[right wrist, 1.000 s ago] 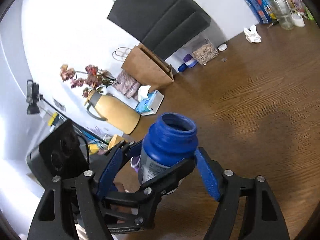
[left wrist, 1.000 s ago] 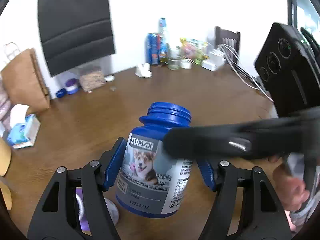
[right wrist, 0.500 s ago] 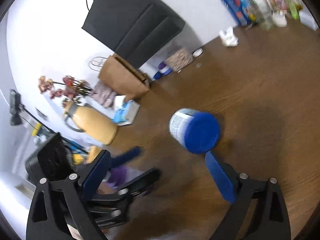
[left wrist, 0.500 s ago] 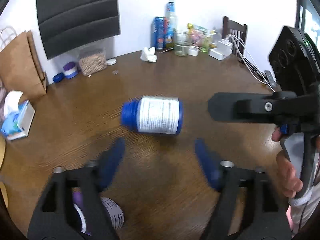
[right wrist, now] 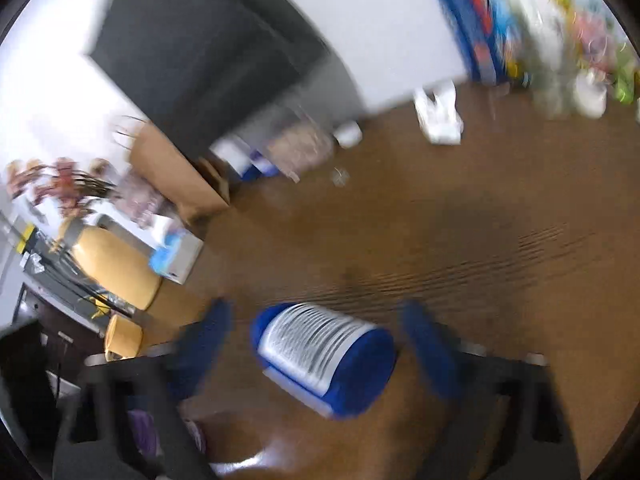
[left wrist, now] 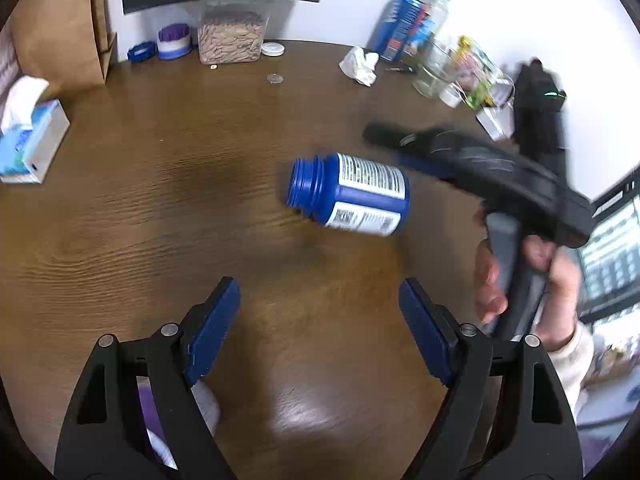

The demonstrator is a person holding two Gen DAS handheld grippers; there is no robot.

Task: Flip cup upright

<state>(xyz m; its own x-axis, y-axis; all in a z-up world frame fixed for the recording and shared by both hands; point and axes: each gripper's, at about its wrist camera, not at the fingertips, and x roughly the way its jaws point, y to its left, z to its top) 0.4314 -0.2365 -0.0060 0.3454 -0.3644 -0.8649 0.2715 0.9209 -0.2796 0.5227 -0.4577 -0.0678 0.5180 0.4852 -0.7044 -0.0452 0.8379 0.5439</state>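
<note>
Blue plastic labelled bottle (left wrist: 350, 194) lay sideways, mouth toward nine o'clock; both the left gripper (left wrist: 320, 326) and the right gripper (right wrist: 316, 344) gaped empty, so gripping across its label seemed wisest.

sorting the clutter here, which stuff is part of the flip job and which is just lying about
Job: blue bottle on its side, left gripper, right gripper.

Lying about: tissue box, paper bag, seed container, crumpled tissue, cans, glass.
</note>
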